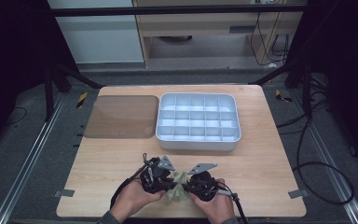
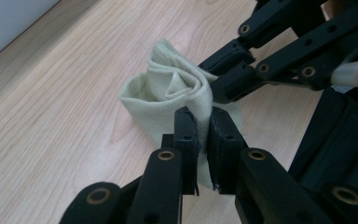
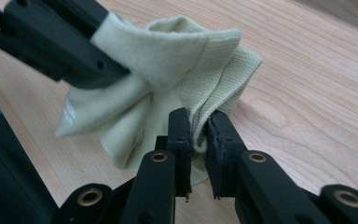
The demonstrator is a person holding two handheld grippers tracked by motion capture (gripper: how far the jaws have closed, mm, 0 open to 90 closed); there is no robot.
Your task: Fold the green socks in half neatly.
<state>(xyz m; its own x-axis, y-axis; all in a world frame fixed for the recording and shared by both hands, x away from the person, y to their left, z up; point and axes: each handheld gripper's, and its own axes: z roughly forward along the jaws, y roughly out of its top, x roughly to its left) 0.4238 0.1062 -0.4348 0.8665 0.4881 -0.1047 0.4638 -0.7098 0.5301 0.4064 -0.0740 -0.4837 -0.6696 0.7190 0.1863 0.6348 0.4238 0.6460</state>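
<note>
A pale yellow-green cloth (image 1: 179,185) is bunched between both grippers near the table's front edge. My left gripper (image 1: 170,185) is shut on the cloth (image 2: 168,95), pinching a fold between its black jaws (image 2: 205,140). My right gripper (image 1: 186,185) is shut on the cloth (image 3: 177,70) too, clamping a ribbed fold at its tips (image 3: 199,135). The two grippers face each other, almost touching, with a hand behind each. In the left gripper view the right gripper (image 2: 219,79) comes in from the upper right; in the right gripper view the left gripper (image 3: 121,74) comes in from the upper left.
A white compartment tray (image 1: 197,138) with several empty cells stands at the table's middle back. A translucent brown lid (image 1: 123,116) lies flat to its left. Bare wooden table (image 1: 261,158) surrounds the hands. Cables lie on the floor at the right.
</note>
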